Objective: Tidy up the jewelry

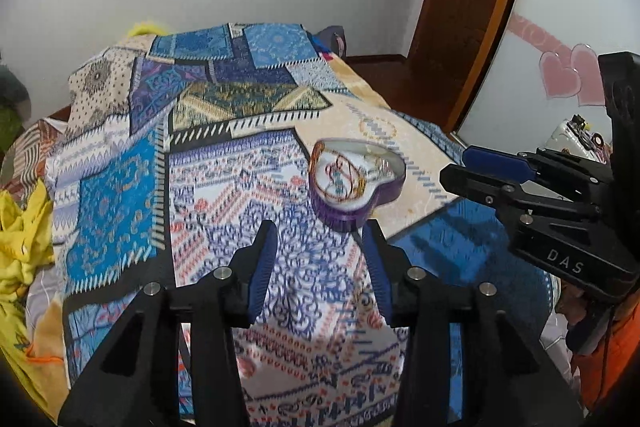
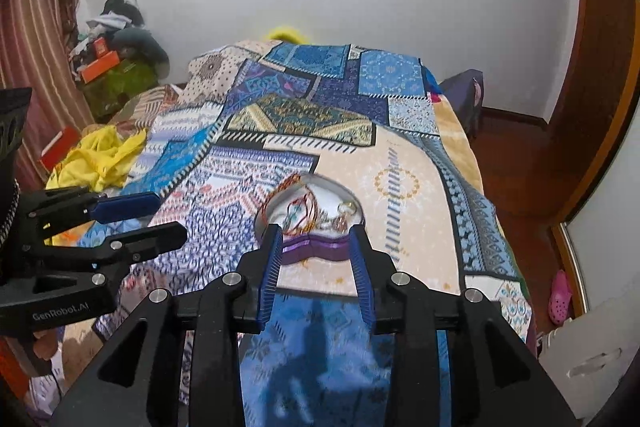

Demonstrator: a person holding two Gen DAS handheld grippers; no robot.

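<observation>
A purple heart-shaped jewelry box (image 1: 357, 183) lies open on the patterned bedspread (image 1: 224, 163). Bracelets and chains (image 1: 344, 177) lie tangled inside it. My left gripper (image 1: 320, 239) is open and empty, just short of the box's near left side. My right gripper (image 1: 460, 167) comes in from the right, open, close to the box. In the right wrist view the box (image 2: 316, 223) sits just beyond my open right gripper (image 2: 314, 235), with the jewelry (image 2: 312, 213) inside. My left gripper (image 2: 156, 219) shows at the left, open.
A yellow cloth (image 2: 100, 159) lies at the bed's left edge. Boxes and clutter (image 2: 112, 63) stand in the far left corner. A wooden door (image 1: 460, 7) is to the right. A pink shoe (image 2: 560, 291) lies on the floor.
</observation>
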